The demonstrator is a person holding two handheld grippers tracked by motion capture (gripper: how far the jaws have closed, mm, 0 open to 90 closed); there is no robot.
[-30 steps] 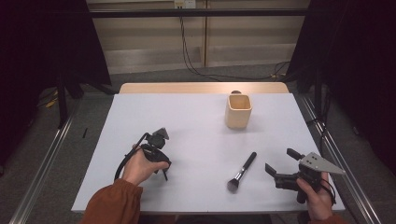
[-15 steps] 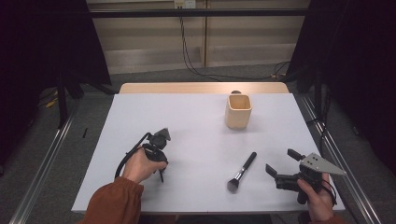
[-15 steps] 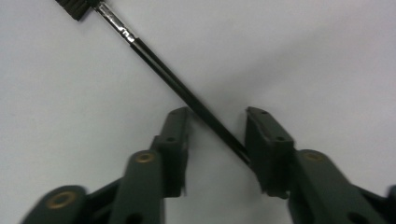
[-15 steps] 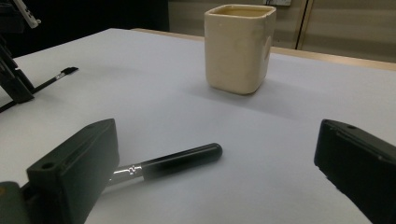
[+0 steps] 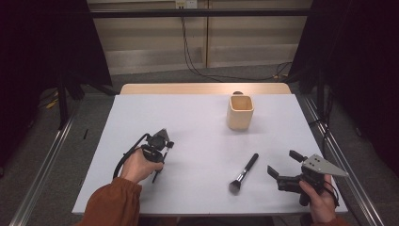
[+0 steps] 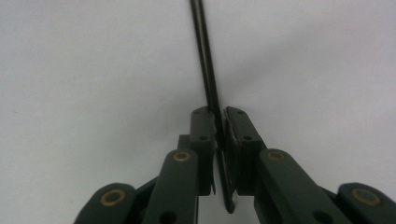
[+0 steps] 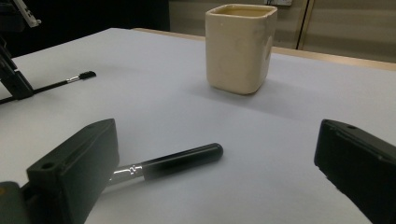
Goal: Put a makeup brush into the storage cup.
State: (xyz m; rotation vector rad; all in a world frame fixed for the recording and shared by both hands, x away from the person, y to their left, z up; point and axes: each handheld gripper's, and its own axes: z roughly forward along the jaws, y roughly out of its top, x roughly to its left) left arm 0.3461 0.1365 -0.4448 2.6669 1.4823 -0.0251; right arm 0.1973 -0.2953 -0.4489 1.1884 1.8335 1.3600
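Note:
My left gripper [image 5: 159, 149] sits low over the white table [image 5: 197, 127] at its left, shut on a thin black brush [image 5: 168, 144]. In the left gripper view the jaws [image 6: 219, 114] pinch the slim handle [image 6: 208, 70], which runs away over the table. My right gripper [image 5: 283, 162] stands open at the front right, pointing left toward a thick black makeup brush [image 5: 244, 172]. That brush's handle [image 7: 182, 161] lies between and just beyond my open jaws [image 7: 215, 154], untouched. A beige square cup [image 5: 240, 112] stands upright farther back, also visible from the right gripper [image 7: 240, 46].
The thin brush's small head [image 7: 86, 74] shows at the far left of the right gripper view. A wooden strip [image 5: 202, 88] borders the table's far edge. Metal rails [image 5: 44, 165] run along both sides, and cables [image 5: 197, 56] lie on the floor behind.

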